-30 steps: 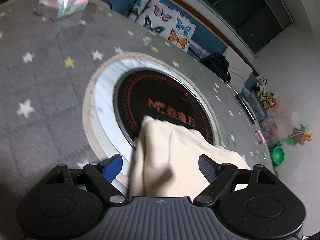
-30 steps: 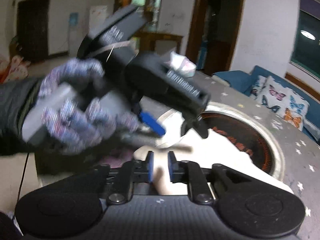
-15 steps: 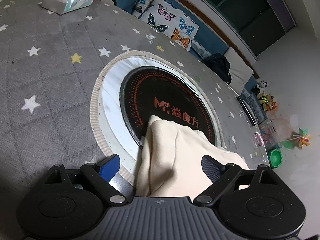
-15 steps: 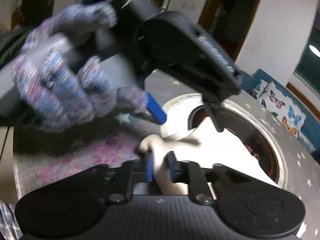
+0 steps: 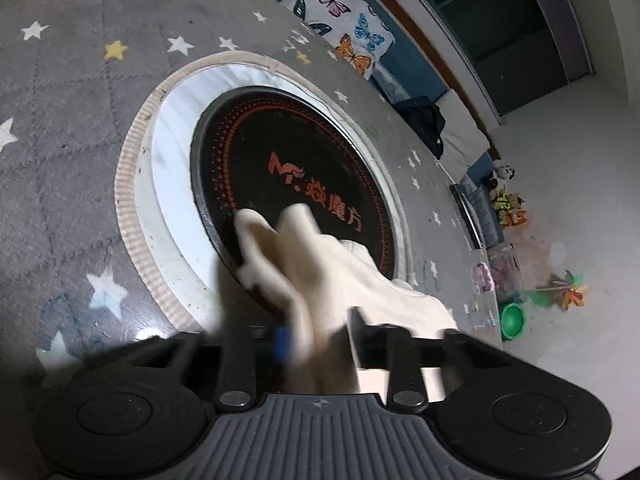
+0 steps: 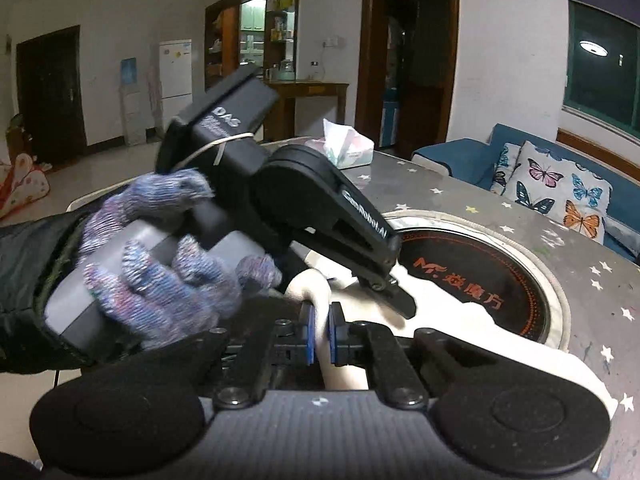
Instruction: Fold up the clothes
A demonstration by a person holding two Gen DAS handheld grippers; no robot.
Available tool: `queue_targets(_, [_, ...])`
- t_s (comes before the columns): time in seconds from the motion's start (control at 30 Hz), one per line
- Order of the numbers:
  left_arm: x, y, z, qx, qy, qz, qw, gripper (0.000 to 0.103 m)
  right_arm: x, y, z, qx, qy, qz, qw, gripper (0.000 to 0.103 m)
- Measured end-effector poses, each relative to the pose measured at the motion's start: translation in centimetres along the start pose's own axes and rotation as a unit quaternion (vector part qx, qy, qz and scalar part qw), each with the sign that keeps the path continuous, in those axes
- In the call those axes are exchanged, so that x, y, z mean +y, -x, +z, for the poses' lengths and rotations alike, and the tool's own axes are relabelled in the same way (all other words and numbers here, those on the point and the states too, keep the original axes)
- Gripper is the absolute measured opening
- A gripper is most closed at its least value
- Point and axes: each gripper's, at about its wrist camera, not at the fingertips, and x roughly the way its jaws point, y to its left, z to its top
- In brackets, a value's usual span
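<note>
A cream garment lies bunched on the near side of the round table, partly over the black hob. My left gripper has its blurred fingers drawn in on a raised fold of the garment. The right wrist view shows the same left gripper, held by a gloved hand, pressing down onto the cloth. My right gripper is shut on a rolled edge of the cream garment, right beside the left one.
The table wears a grey star-print cover with a pale ring around the hob. A tissue box stands at the far side. A blue sofa with a butterfly cushion lies beyond; toys litter the floor.
My left gripper's fingers have gone from wide open to drawn together on the cream fold. The right gripper has stayed shut on the cloth edge, and the gloved hand has shifted.
</note>
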Motion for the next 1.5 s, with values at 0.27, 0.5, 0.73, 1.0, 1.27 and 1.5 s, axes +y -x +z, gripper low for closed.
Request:
queue_targets(0.27, [0.2,-0.1,-0.3,-0.006,-0.018,0.027,0.9995,0.019,-4.0,2.2,-2.2,0.005,-0.058,-0.047,0.997,0.014])
queue_targets(0.5, [0.1,-0.1,-0.5,-0.01,-0.027,0.036,0.9989,0.019,-10.9,3.1,-5.2,0.04,-0.144,-0.14,0.979,0.017])
queue_targets(0.73, [-0.3,-0.1,-0.6,-0.012,-0.041,0.045,0.9981,0.019,-14.7,4.3,-6.6,0.025,-0.193,-0.178,0.965,0.028])
queue_targets(1.0, [-0.7,-0.3,-0.5,-0.016,-0.054,0.055,0.9969,0.019,-18.8,3.2,-8.4,0.025,-0.279,-0.199,0.939,0.04])
queue_targets(1.27, [-2.7,0.1,-0.5,-0.028,-0.083,0.065,0.994,0.019,-19.0,3.6,-9.0,-0.002,-0.314,-0.17,0.934,0.011])
queue_targets(1.5, [-7.4,-0.3,-0.4,-0.034,-0.137,0.051,0.9887,0.017,-19.1,7.2,-8.8,-0.041,-0.318,-0.183,0.929,0.01])
